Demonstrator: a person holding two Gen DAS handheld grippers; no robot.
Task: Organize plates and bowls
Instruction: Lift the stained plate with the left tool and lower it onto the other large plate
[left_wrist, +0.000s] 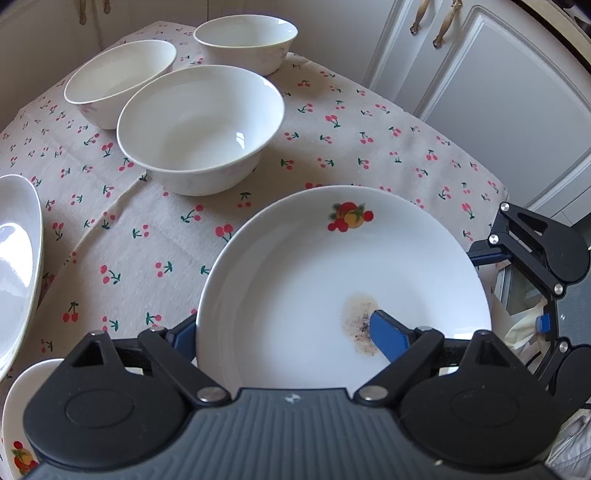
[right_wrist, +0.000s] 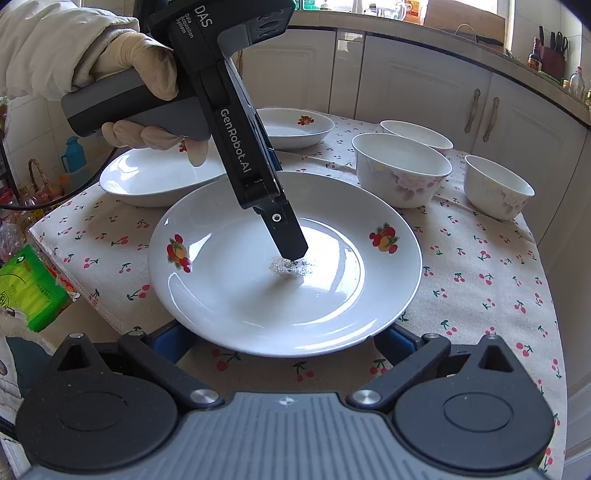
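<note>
- The left hand-held gripper (left_wrist: 284, 334) grips the near rim of a white plate (left_wrist: 295, 280): 1 blue pad (left_wrist: 388, 334) lies on the plate's stained inside, the other (left_wrist: 184, 334) sits below its rim.
- In the right wrist view, that gripper reaches down into the plate, its tip on the dark stain (right_wrist: 291, 266).
- The right hand-held gripper (right_wrist: 284, 341) is spread wide, its fingers either side of the plate's near edge; I cannot tell whether they touch it.
- The plate sits on the bench (left_wrist: 155, 240), covered by a cherry-print cloth.
- Beyond stand 3 white bowls (left_wrist: 201, 127), close together.
- 2 more plates (right_wrist: 147, 181) lie further left.
</note>
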